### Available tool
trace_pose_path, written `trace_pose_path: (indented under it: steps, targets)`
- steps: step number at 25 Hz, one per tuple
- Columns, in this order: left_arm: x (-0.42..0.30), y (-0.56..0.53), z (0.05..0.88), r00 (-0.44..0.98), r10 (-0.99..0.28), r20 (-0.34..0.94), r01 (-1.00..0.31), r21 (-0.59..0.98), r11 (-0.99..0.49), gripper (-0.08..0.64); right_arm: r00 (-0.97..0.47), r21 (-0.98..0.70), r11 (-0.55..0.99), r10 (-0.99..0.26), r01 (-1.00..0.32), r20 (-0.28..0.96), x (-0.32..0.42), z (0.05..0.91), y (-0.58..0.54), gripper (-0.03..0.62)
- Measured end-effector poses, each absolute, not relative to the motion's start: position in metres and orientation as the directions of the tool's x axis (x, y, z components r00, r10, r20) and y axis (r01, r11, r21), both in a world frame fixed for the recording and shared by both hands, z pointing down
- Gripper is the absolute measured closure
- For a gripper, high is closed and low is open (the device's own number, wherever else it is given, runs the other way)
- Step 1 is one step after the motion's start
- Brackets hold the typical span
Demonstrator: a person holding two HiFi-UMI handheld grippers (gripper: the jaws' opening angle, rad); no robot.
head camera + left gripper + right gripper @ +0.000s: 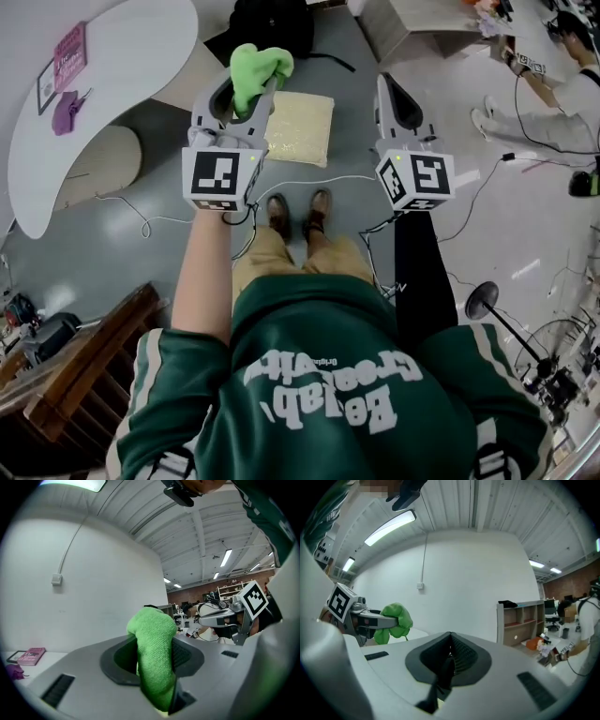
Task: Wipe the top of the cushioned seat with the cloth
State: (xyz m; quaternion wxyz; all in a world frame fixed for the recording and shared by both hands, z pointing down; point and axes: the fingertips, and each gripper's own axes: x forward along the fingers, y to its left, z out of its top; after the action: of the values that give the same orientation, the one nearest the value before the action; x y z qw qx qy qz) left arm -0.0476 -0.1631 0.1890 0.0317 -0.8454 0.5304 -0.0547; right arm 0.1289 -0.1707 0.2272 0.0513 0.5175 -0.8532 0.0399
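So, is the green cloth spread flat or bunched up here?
Bunched up: the green fuzzy cloth is a wadded lump pinched between the jaws of the left hand-held gripper, bulging above them.

Bright, even indoor light.
Ceiling strips point(389, 527) glow above the right gripper point(451, 637); both gripper views warp toward dark rims, foreground perhaps soft.

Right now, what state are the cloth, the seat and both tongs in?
Left tongs: shut on the cloth.
Right tongs: shut, empty.
Cloth: bunched, held in the air.
Seat: bare, nothing touching it.
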Motion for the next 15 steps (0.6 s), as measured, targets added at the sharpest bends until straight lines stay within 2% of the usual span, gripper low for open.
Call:
trace_pose_path:
  steps: [10,15]
  targets:
    - [-0.041,-0.219,0.300,0.530,-0.833,0.159,-0.843,-0.011,-0.538,0.405,-0.365,-0.029,0.367,-0.908,-0.930,0.205,0.116,0.311,-0.202,0.583]
    - [-0.040,-0.230,0.339,0.580,-0.793,0.184,-0.812,0.055,-0.581,0.405,-0.324,0.028,0.343,-0.908,-0.939,0.267,0.103,0.349,-0.211,0.583]
